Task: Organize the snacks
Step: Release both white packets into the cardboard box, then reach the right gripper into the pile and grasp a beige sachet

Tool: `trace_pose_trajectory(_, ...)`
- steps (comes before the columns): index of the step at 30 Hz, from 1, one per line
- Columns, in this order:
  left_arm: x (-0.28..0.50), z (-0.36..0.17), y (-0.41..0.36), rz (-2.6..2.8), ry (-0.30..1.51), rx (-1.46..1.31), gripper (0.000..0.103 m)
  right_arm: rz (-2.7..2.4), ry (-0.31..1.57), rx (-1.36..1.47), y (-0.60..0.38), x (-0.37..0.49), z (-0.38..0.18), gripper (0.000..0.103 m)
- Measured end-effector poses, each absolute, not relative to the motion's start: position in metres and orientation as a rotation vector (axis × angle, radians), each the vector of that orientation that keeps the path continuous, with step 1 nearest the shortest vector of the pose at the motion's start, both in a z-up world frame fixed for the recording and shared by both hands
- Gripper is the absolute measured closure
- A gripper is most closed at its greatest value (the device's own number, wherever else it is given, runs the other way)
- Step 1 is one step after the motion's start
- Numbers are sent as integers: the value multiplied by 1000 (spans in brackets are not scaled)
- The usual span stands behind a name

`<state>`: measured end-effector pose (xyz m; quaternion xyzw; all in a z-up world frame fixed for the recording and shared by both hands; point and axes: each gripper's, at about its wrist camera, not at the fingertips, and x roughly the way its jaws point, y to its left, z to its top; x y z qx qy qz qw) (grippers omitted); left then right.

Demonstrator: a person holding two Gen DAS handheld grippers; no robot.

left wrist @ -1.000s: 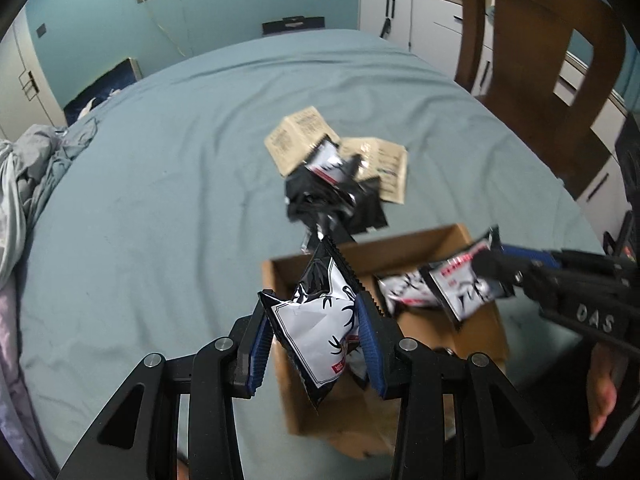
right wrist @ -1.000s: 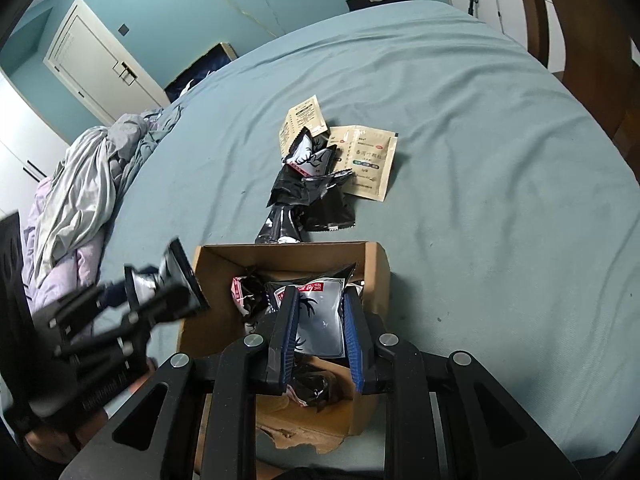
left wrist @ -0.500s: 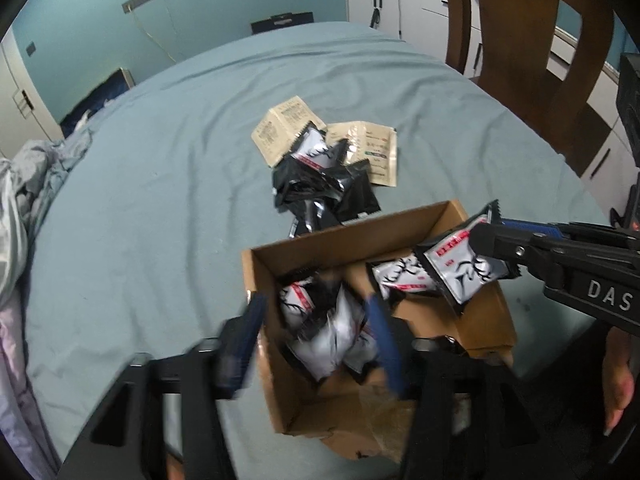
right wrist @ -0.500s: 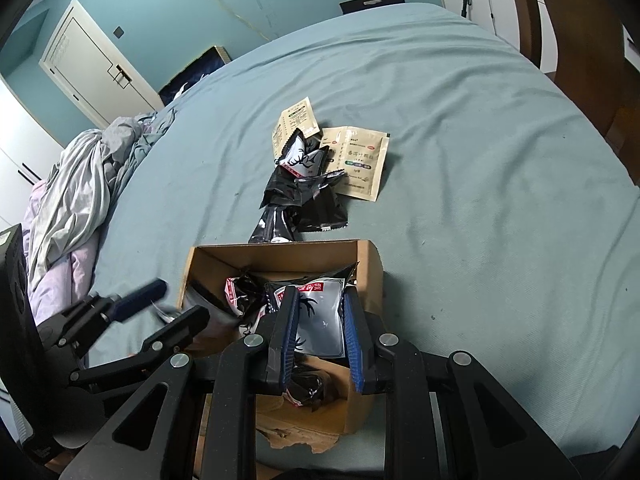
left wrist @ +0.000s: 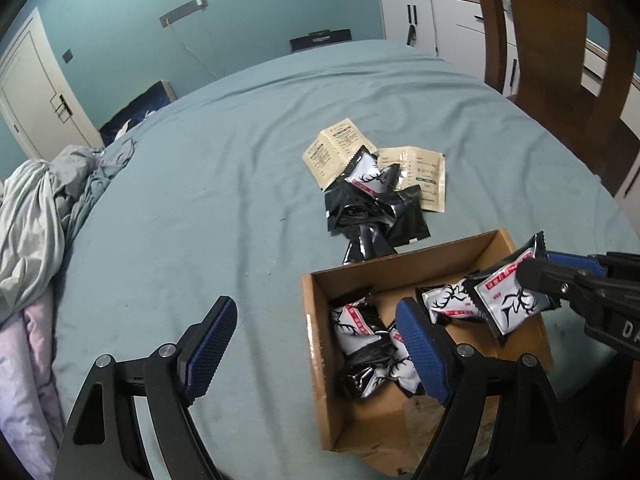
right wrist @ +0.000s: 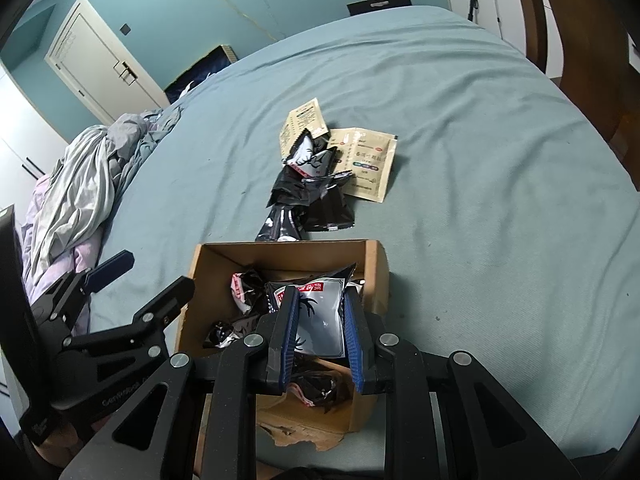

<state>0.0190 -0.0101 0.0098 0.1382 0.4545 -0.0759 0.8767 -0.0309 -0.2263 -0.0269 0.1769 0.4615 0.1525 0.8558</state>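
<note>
An open cardboard box (left wrist: 312, 344) (right wrist: 378, 272) sits on the teal bed at the near edge and holds several black-and-white snack packets (left wrist: 356, 328). My left gripper (left wrist: 316, 336) is wide open and empty, over the box's left wall. My right gripper (right wrist: 320, 316) is shut on a black-and-white snack packet (right wrist: 324, 312) (left wrist: 508, 300) and holds it over the box's right half. A pile of loose black packets (left wrist: 372, 208) (right wrist: 308, 196) and two beige sachets (left wrist: 336, 152) (right wrist: 368, 164) lies just beyond the box.
A crumpled grey and lilac blanket (left wrist: 36, 216) (right wrist: 80, 184) lies at the bed's left edge. A wooden chair (left wrist: 560, 60) and white cabinets (left wrist: 432, 24) stand at the right. A white door (right wrist: 96, 60) is at the far left.
My left gripper has opened and dropped its snack packet into the box, then pulled back to the left. My right gripper has kept hold of its packet over the box.
</note>
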Motion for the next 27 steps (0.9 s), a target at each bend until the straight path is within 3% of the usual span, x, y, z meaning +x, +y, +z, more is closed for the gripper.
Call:
trace_pose_trajectory(3, 20, 8, -9, -151, 955, 288, 20, 331, 953, 378, -223, -35, -24, 79)
trace_pose_trajectory(5, 20, 9, -8, -147, 953, 287, 20, 333, 945, 371, -221, -37, -23, 70)
trace_pose_trajectory(7, 20, 9, -7, -145, 952, 283, 20, 312, 934, 365, -221, -39, -22, 40)
trace_pose_trajectory(8, 20, 9, -7, -143, 952, 282, 20, 300, 917, 362, -222, -41, -20, 37)
trace_pose_trajectory(27, 27, 7, -5, -143, 985, 250, 19, 226, 977, 432, -273, 8, -9, 35)
